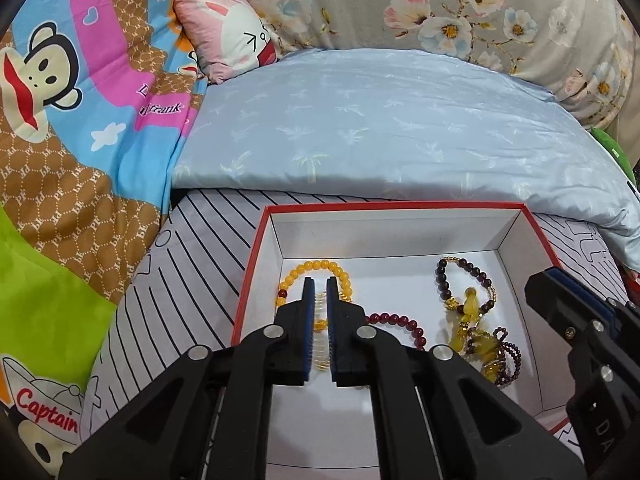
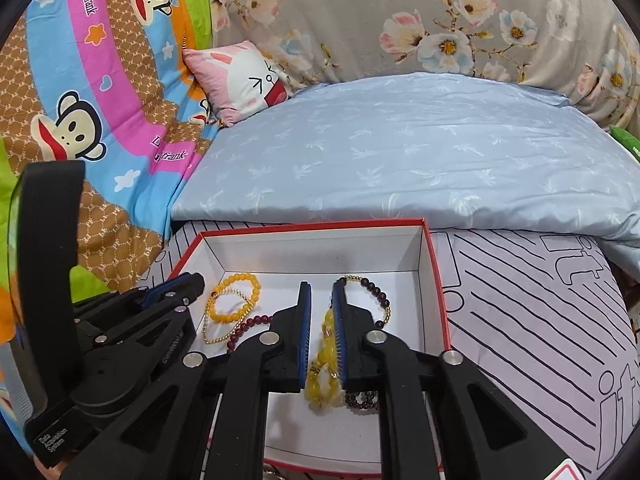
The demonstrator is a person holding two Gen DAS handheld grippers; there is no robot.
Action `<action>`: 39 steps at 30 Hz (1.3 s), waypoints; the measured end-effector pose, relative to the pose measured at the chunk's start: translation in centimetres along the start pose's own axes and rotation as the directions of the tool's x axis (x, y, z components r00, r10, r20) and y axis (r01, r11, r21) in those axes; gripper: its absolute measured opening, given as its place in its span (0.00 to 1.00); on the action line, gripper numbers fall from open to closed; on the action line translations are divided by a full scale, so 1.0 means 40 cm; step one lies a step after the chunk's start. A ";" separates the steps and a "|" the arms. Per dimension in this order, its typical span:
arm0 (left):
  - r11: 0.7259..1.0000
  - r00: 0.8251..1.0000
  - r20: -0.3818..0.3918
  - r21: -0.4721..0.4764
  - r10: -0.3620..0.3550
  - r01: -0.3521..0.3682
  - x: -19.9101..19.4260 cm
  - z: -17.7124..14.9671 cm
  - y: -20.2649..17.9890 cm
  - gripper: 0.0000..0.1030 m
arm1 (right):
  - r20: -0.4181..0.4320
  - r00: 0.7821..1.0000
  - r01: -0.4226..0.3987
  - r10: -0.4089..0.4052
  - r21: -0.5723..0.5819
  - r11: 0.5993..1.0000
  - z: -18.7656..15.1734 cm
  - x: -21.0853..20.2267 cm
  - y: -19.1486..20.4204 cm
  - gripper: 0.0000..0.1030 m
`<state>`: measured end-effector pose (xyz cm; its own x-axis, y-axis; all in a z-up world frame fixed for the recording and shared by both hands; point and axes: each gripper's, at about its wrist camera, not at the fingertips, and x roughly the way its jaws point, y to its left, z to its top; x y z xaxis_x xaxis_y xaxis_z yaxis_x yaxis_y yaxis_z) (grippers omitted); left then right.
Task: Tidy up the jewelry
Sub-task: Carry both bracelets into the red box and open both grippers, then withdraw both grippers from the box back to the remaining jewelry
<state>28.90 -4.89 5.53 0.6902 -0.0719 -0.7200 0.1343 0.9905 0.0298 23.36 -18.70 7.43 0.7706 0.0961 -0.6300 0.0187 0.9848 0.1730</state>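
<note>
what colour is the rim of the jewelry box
Red, around white inner walls on the box; clearest in the right wrist view.

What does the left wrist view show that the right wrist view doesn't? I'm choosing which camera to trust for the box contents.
Only the left wrist view shows the cartoon patch reading Captain. Only the right wrist view shows the thin gold chain bracelet laid out whole beside the yellow bead bracelet, and the large "it" lettering on the sheet. Both show the red-rimmed box, the dark bead bracelet and the bunny pillow.
</note>
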 end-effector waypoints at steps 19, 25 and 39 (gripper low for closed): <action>1.000 0.999 0.049 -0.028 -0.013 0.014 -0.104 -0.036 0.040 0.44 | 0.032 0.999 0.021 -0.021 0.013 1.000 -0.044 -0.111 -0.023 0.31; 1.000 0.999 0.045 -0.024 -0.009 0.010 -0.164 -0.097 0.072 0.45 | 0.019 0.999 0.030 -0.030 0.005 1.000 -0.101 -0.174 -0.024 0.31; 0.999 0.999 -0.038 -0.034 -0.028 0.026 -0.265 -0.342 0.140 0.56 | -0.072 0.997 0.028 -0.027 0.025 0.999 -0.319 -0.282 0.002 0.31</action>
<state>12.60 3.04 3.86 0.6587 -0.0948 -0.7464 0.1280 0.9917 -0.0131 6.53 -17.86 4.88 0.7219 0.0800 -0.6874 0.0563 0.9832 0.1736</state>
